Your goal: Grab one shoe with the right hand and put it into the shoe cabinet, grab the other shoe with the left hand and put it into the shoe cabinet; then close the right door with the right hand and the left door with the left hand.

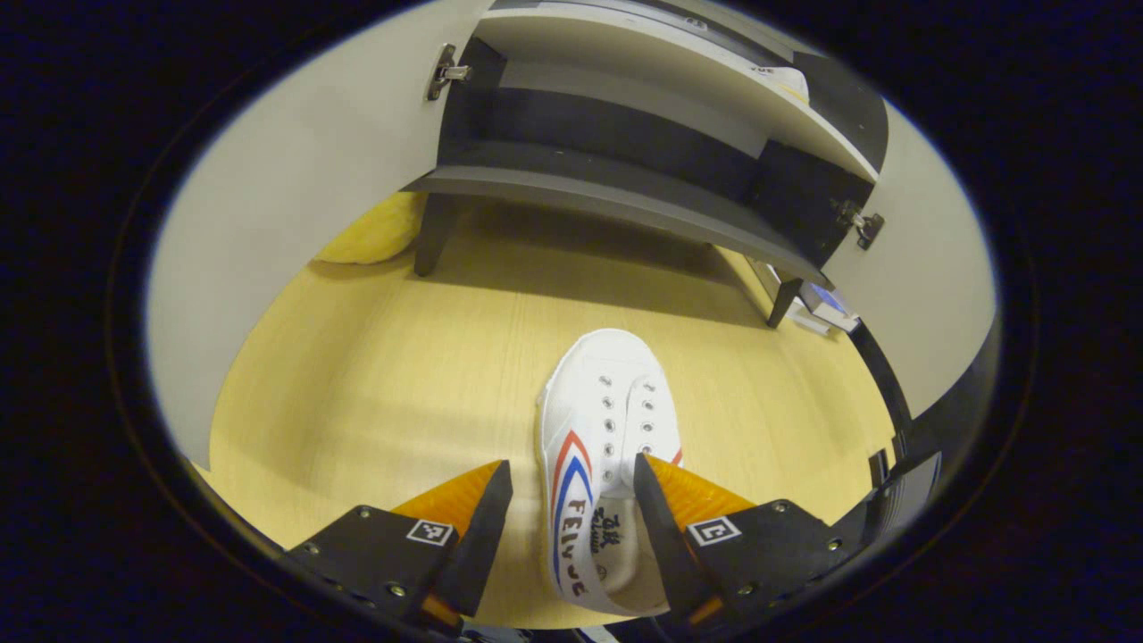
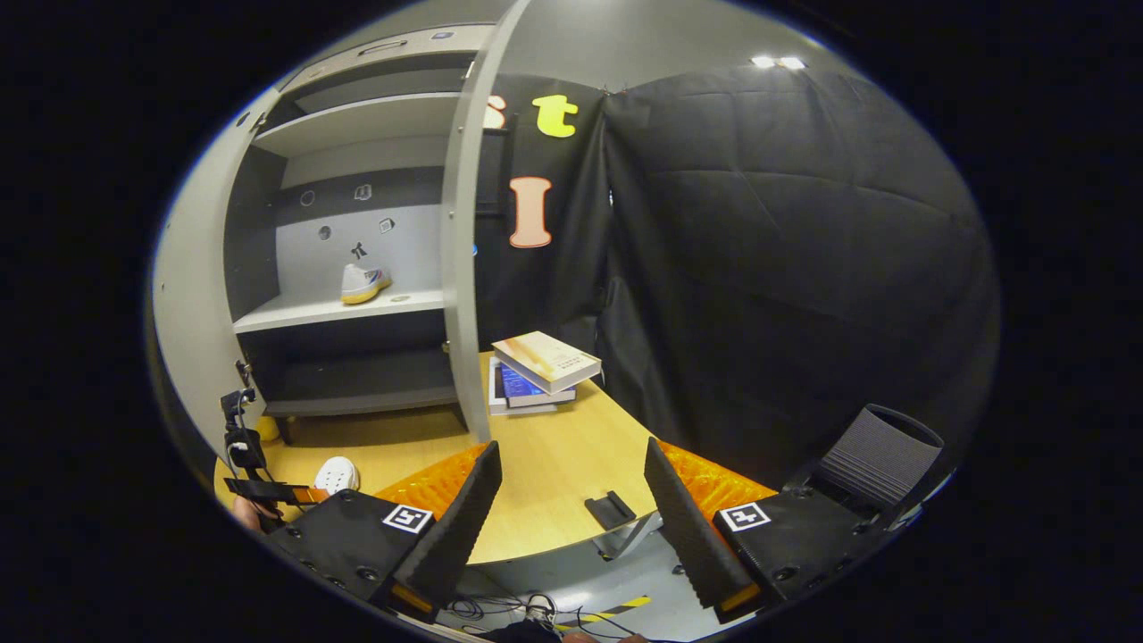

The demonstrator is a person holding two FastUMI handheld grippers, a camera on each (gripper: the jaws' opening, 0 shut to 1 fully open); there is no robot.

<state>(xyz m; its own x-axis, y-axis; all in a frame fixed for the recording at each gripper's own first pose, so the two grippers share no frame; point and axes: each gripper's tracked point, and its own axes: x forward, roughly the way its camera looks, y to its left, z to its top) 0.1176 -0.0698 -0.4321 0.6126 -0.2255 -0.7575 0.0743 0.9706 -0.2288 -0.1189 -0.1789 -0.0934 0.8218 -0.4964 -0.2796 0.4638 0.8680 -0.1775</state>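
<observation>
In the left gripper view, the left door (image 1: 295, 170) of the shoe cabinet (image 1: 625, 170) is seen standing open at the left, with a metal hinge at its top edge. A yellow soft thing (image 1: 371, 234) lies on the wooden table (image 1: 375, 384) beside the cabinet leg. The left gripper (image 1: 571, 500) is held wide open over the table. A white shoe (image 1: 605, 438) lies between its fingers, toe pointed toward the cabinet; the right finger is at or very near the shoe's side, the left finger is apart from it. Red and blue stripes are printed on the shoe's side, and under them dark letters that cannot be read surely. The right door (image 1: 929, 295) is open too.

In the right gripper view, the other shoe (image 2: 364, 282), white with a yellowish sole, is placed on the middle shelf (image 2: 304, 313) of the cabinet. The left gripper and the white shoe's toe are seen low at the left. A stack of books (image 2: 540, 371) rests on the table just beside the open door; its writing is too small to read. The right gripper (image 2: 571, 500) is wide open and holds nothing. A chair (image 2: 880, 464) stands at the right.
</observation>
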